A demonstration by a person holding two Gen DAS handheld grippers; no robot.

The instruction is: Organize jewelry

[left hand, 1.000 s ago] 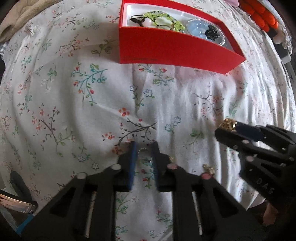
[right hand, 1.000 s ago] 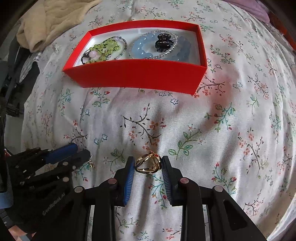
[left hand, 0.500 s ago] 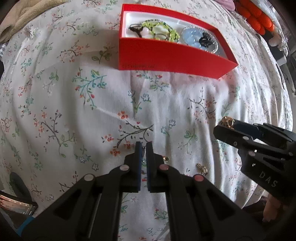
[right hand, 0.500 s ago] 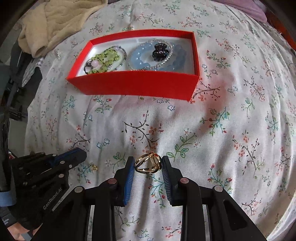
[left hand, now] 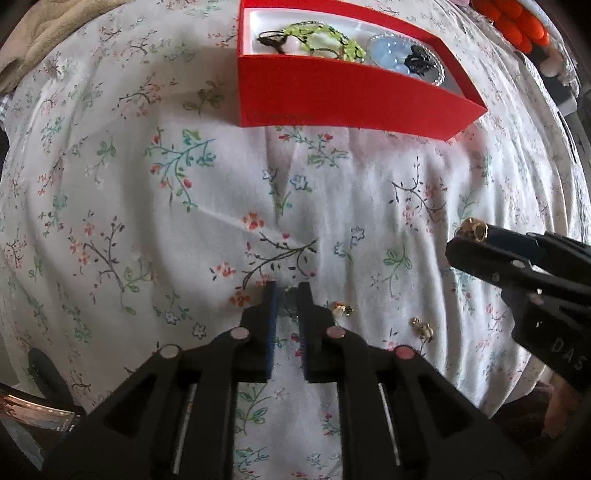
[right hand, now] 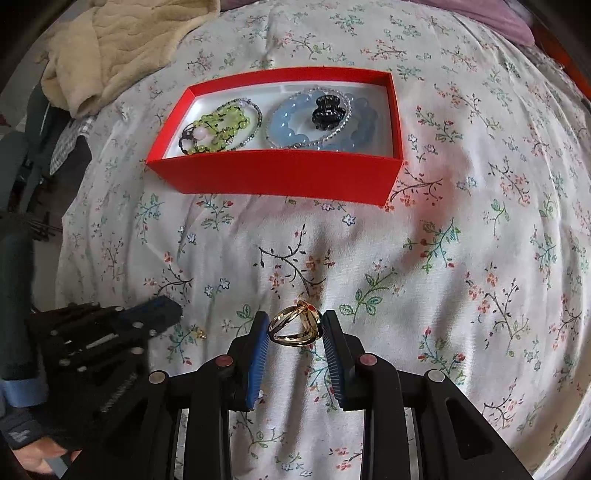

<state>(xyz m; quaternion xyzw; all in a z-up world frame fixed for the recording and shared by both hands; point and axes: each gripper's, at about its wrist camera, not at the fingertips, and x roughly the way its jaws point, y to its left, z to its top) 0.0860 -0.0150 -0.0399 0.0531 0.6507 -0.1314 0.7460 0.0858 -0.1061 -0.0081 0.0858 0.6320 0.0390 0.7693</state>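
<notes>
Bedroom in a home — work surface is a made bed.

Soft, creased floral bedsheet (right hand: 461, 258) spreads across both views, white with small sprigs and blossoms. Cream quilted blanket (right hand: 122, 48) lies bunched at the far left corner; a mauve cloth (right hand: 491, 18) edges the far right. Red jewelry box (right hand: 280, 177) rests directly on the sheet, holding bead bracelets and a hair claw. Loose clothing (right hand: 70, 144) hangs off the bed's left side.

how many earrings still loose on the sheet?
2 visible: one earring just right of the left gripper fingertips, another further right, toward the right gripper. More may be hidden under the grippers.
</notes>
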